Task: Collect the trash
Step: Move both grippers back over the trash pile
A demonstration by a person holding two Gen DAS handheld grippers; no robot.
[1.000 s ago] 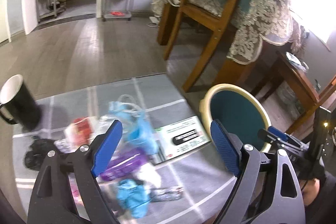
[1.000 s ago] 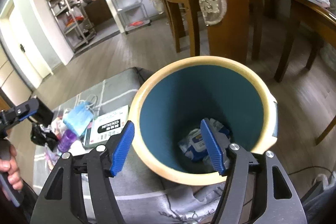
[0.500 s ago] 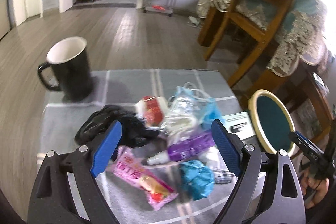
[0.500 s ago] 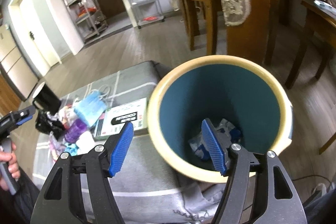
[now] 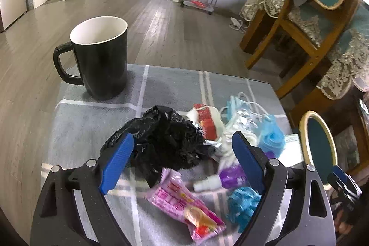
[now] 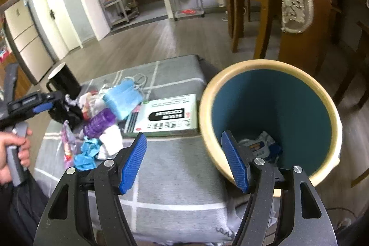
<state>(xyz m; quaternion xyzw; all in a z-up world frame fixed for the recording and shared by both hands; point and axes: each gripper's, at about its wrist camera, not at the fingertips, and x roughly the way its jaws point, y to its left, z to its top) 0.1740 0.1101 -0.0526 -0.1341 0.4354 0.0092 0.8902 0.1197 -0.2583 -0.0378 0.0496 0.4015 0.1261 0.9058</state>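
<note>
A pile of trash lies on the grey checked cloth: a crumpled black plastic bag, a pink snack wrapper, a purple bottle, blue crumpled paper, blue face masks and a red-white wrapper. My left gripper is open and empty, just above the black bag. The yellow-rimmed teal bin holds some wrappers. My right gripper is open and empty, at the bin's near rim. The left gripper also shows in the right wrist view.
A black mug stands at the cloth's far left corner. A white-green booklet lies between the pile and the bin. Wooden chairs and a lace-draped table stand to the right. Wood floor surrounds the low table.
My left gripper has swung left from the bin side to over the black bag near the mug. My right gripper has drawn back and left, so the bin now sits to its right.
</note>
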